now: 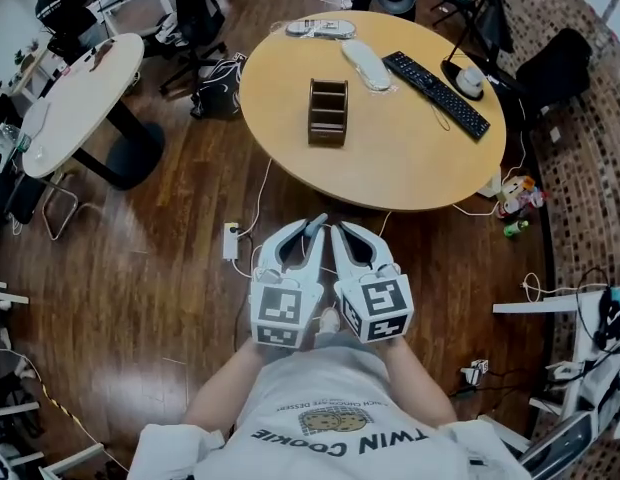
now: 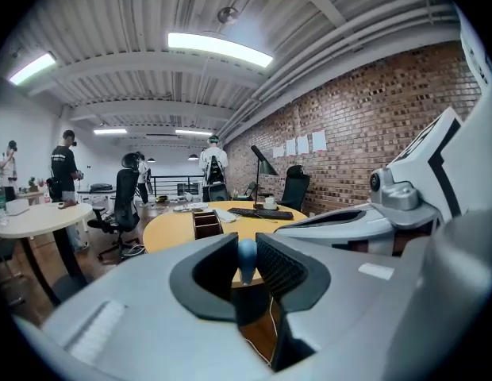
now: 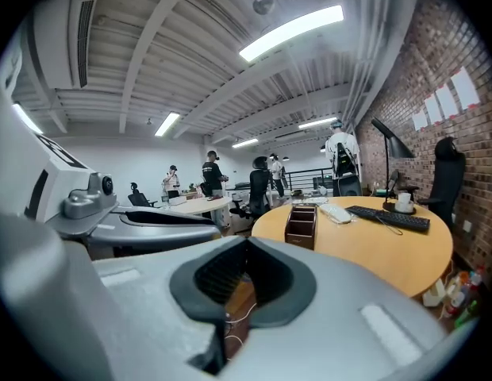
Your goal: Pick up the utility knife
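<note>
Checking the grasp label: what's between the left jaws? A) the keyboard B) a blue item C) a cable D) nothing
B: a blue item, likely the knife, sits pinched between the pads of the left gripper.

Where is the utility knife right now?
The utility knife is pinched in the left gripper, over the wooden floor just short of the round table. Its blue-grey end shows between the jaws.
</note>
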